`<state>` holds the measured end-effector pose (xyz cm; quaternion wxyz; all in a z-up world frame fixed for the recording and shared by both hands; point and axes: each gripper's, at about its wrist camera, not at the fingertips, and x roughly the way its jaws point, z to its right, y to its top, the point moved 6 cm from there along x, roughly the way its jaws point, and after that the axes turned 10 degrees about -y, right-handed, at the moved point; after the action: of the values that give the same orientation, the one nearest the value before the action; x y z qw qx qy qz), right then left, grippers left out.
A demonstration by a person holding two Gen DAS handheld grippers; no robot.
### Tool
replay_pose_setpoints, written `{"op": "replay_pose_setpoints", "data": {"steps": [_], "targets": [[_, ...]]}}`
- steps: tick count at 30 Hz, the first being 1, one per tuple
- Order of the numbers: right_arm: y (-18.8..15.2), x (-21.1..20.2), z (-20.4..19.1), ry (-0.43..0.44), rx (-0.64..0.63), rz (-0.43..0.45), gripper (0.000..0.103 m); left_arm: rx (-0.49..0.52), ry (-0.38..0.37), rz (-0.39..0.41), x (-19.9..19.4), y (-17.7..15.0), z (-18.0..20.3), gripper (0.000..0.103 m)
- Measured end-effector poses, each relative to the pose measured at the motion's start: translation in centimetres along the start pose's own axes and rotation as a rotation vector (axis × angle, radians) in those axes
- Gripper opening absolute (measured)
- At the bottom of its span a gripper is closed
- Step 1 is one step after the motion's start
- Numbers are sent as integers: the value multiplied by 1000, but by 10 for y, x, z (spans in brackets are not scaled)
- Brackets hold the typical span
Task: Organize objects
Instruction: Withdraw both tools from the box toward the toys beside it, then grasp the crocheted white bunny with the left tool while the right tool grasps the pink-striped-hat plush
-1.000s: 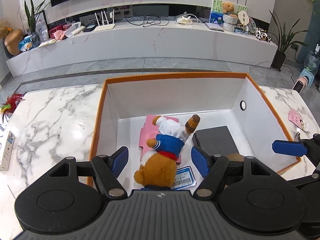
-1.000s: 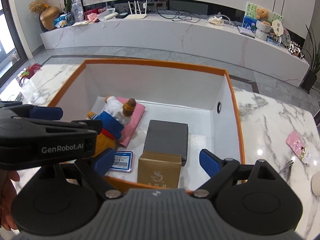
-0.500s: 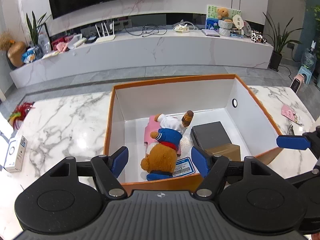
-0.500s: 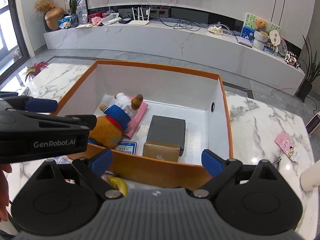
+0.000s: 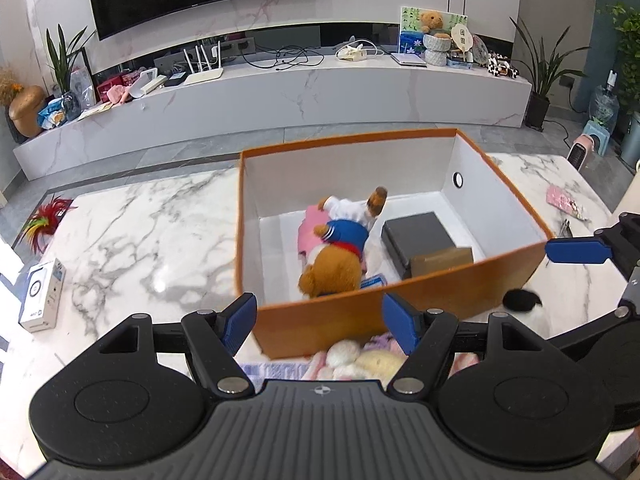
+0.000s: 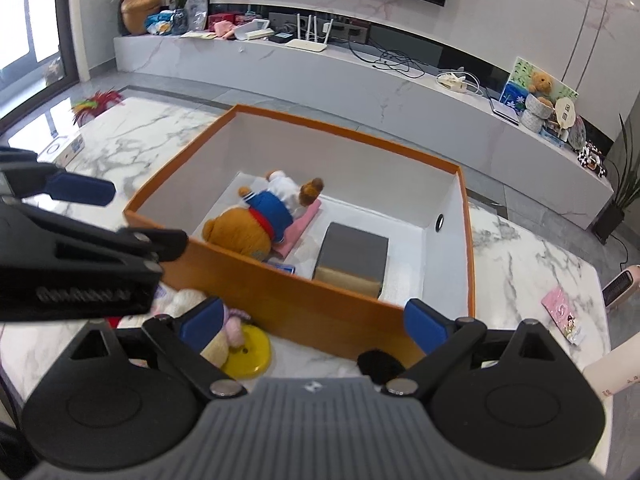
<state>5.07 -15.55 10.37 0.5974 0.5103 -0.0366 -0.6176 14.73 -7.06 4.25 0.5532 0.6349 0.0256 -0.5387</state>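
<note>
The box (image 5: 400,304) stands on the marble table (image 5: 132,232), orange outside and white inside. In it lie a bear (image 5: 334,258) face down on a pink pad (image 5: 308,232), a grey case (image 5: 420,236) to the bear's right, a tan carton (image 5: 442,258) against the box's near wall, and a blue tag (image 5: 372,282) between bear and carton.

Judging by this, the sorting is partly done and the step in hand is fetching the next loose thing. Outside the box's near wall lie soft toys (image 6: 224,322), a yellow disc (image 6: 250,354) and a small black object (image 6: 378,362).

Both tools hang on the near side of the box, above these leftovers. The left gripper (image 5: 320,326) has its jaws spread wide and empty, the pale toys just beneath them. The right gripper (image 6: 314,322) is likewise spread and empty, with the disc by its left finger and the black object by its right.

The next move likely calls for lowering one gripper over a toy, closing on it, then lifting clear of the box's wall.
</note>
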Motion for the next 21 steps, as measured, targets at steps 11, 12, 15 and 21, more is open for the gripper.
{"op": "replay_pose_setpoints", "data": {"steps": [11, 12, 15, 21], "targets": [[-55, -1, 3, -23, 14, -77, 98, -27, -20, -77, 1, -51, -29, 82], [-59, 0, 3, -14, 17, -87, 98, -20, -34, -86, 5, -54, -30, 82], [-66, 4, 3, 17, 17, -106, 98, 30, -84, -108, 20, -62, -23, 82], [-75, 11, 17, 98, 99, -136, 98, 114, -109, -177, 50, -77, -7, 82]]}}
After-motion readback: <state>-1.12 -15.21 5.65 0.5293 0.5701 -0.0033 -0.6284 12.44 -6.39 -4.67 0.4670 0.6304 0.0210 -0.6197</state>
